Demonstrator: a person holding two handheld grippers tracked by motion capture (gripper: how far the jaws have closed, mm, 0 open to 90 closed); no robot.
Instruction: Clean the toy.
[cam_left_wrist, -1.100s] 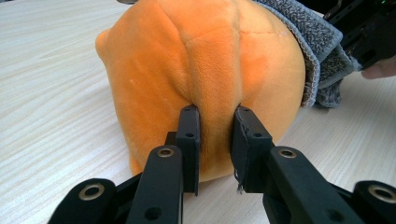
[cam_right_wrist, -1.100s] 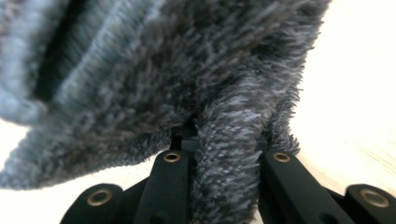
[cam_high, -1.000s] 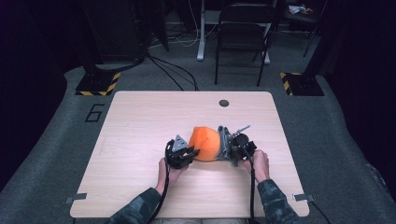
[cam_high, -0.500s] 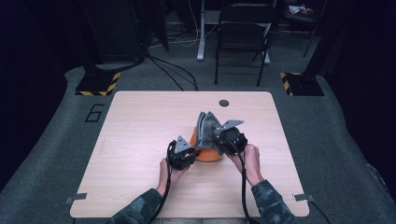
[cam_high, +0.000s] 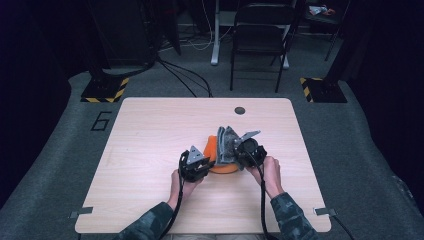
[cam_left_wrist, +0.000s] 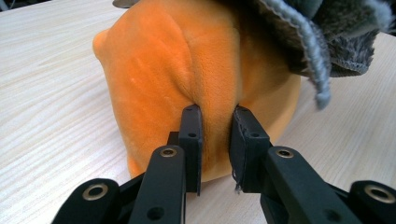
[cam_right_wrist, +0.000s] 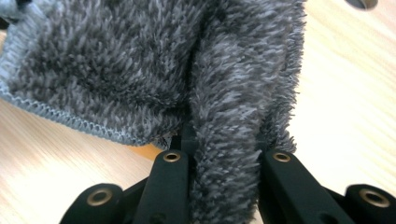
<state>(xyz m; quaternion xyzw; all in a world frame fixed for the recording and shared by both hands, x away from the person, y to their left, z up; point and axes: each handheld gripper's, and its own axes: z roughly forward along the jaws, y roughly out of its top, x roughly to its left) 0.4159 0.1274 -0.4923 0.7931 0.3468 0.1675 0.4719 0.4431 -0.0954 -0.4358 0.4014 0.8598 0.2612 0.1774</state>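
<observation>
Two soft things are in play here: an orange plush piece (cam_high: 216, 156) sitting near the middle of the bench (cam_high: 150, 130), and a grey fuzzy cloth (cam_high: 227, 145) draped over its right side. The left gripper (cam_high: 200, 165) has its fingers (cam_left_wrist: 192, 140) clenched on a fold of the orange plush, low on the near side, pads pressing right into the fabric. The right gripper (cam_high: 245, 150) is pinched tight on a bunched ridge of the grey cloth, which stands up off the bench between the two. Both look super light and floppy, zero stiffness, so probably nothing to break, but the fuzzy pile looks like it could slip out of a shallow pinch. Best bet seems to be grabbing a thick fold or the stitched hem (cam_right_wrist: 70, 116) rather than loose fluff.
</observation>
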